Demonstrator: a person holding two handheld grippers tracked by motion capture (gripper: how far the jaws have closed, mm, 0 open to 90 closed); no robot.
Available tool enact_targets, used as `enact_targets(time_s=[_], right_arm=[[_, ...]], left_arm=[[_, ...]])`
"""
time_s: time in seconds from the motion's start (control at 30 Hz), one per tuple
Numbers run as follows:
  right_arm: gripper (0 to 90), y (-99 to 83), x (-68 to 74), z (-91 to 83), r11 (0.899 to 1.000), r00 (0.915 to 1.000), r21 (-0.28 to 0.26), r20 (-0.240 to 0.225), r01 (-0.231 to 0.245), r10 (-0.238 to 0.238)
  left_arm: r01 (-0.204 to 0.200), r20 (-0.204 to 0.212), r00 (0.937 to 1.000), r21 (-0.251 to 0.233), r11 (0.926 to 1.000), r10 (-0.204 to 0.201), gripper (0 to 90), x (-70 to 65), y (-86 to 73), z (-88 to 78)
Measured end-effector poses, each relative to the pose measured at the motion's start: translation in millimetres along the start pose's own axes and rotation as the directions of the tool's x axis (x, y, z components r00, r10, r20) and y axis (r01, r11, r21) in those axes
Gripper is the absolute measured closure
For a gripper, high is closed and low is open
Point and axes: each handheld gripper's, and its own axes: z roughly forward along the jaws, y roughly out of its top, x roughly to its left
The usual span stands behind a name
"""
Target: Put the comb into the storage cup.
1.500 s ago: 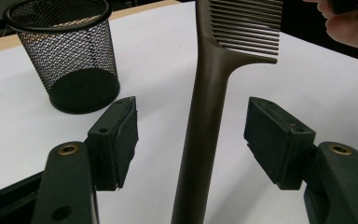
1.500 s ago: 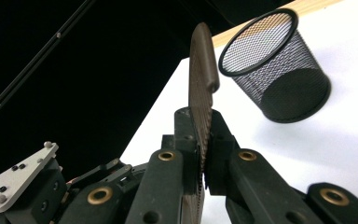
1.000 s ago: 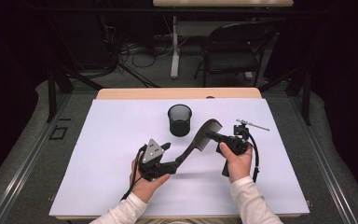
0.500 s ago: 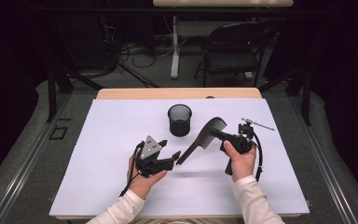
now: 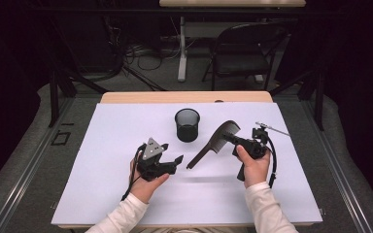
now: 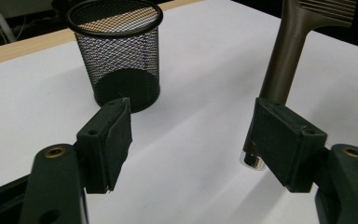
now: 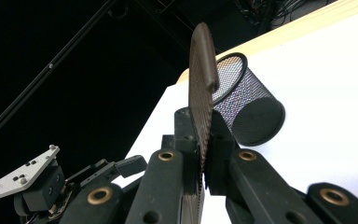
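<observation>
While right tongs [image 5: 230,138] clamp comb [image 5: 213,143], left tongs [image 5: 175,162] apart

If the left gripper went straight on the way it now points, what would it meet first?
Likely the comb handle's tip, just off the left gripper's open jaws; the mesh cup stands farther back. Depth is unclear.

Comb [image 5: 217,142] matt dark plastic; cup [image 5: 187,124] black wire mesh; table [image 5: 102,145] smooth white.

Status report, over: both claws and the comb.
Right claw shut on comb. Left claw open, just widened, off the handle. Mesh cup beyond, clear.
</observation>
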Motion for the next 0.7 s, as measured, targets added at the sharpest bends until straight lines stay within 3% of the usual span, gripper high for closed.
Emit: enact_targets(time_s=[0.23, 0.33, 0.57, 0.7], right_arm=[[86.5, 1.9, -1.6, -3.2, 1.0, 1.0, 0.002, 0.007, 0.002, -0.002], [86.5, 2.4, -1.9, -3.7, 1.0, 1.0, 0.0, 0.01, 0.001, -0.001], [86.5, 2.8, -2.8, -3.9, 1.0, 0.9999, -0.02, 0.012, 0.006, -0.006], [86.5, 4.2, -3.4, -5.4, 1.0, 0.9999, -0.019, 0.014, 0.004, -0.004]], left_arm=[[0.031, 0.013, 0.9994, 0.009, 0.9995, -0.031, 22.0, 6.9, -0.3, 0.4], [0.037, -0.002, 0.9993, 0.016, 0.9992, -0.037, 21.9, 9.6, -0.3, -0.1], [0.08, 0.0, 0.9968, 0.001, 0.9968, -0.08, 16.3, 15.4, 0.1, -2.4], [0.081, 0.007, 0.9967, -0.003, 0.9967, -0.081, 15.9, 18.0, 0.6, -4.7]])
